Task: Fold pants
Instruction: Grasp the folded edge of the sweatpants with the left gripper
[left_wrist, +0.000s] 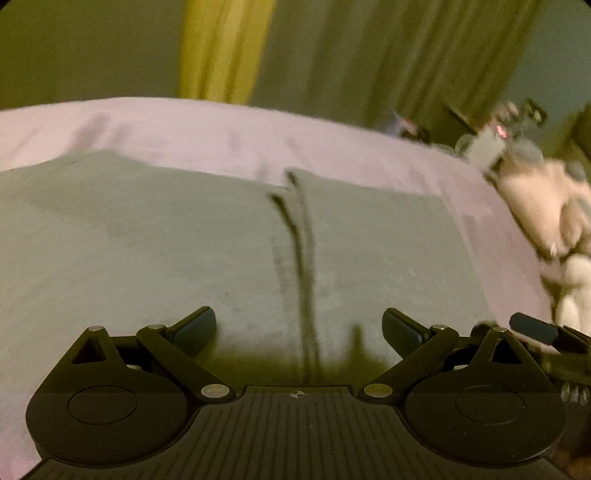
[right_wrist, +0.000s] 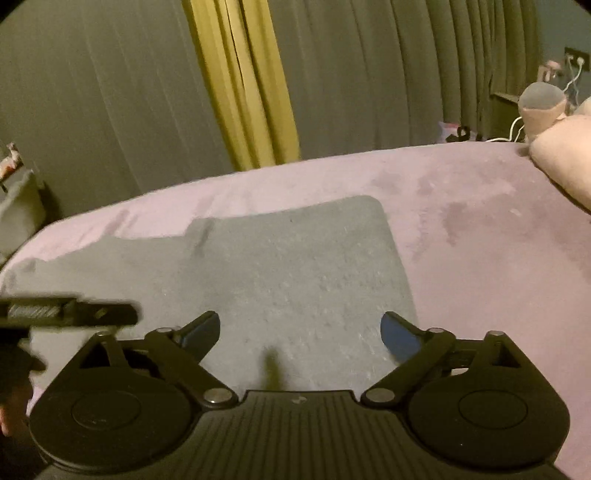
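Observation:
Grey pants (left_wrist: 184, 240) lie flat on a pink bed cover (left_wrist: 221, 125); a dark seam or drawstring (left_wrist: 303, 266) runs down their middle in the left wrist view. They also show in the right wrist view (right_wrist: 295, 266), their far right corner rounded. My left gripper (left_wrist: 299, 328) is open and empty just above the near part of the pants. My right gripper (right_wrist: 300, 330) is open and empty above the pants too. The right gripper's finger (left_wrist: 535, 330) shows at the left view's right edge, and the left gripper's finger (right_wrist: 74, 314) at the right view's left edge.
Grey curtains (right_wrist: 369, 74) and a yellow curtain (right_wrist: 243, 81) hang behind the bed. A pale plush toy (left_wrist: 546, 221) lies at the bed's right side, with a pink pillow (right_wrist: 565, 158). Cables and a wall socket (right_wrist: 574, 61) are at the far right.

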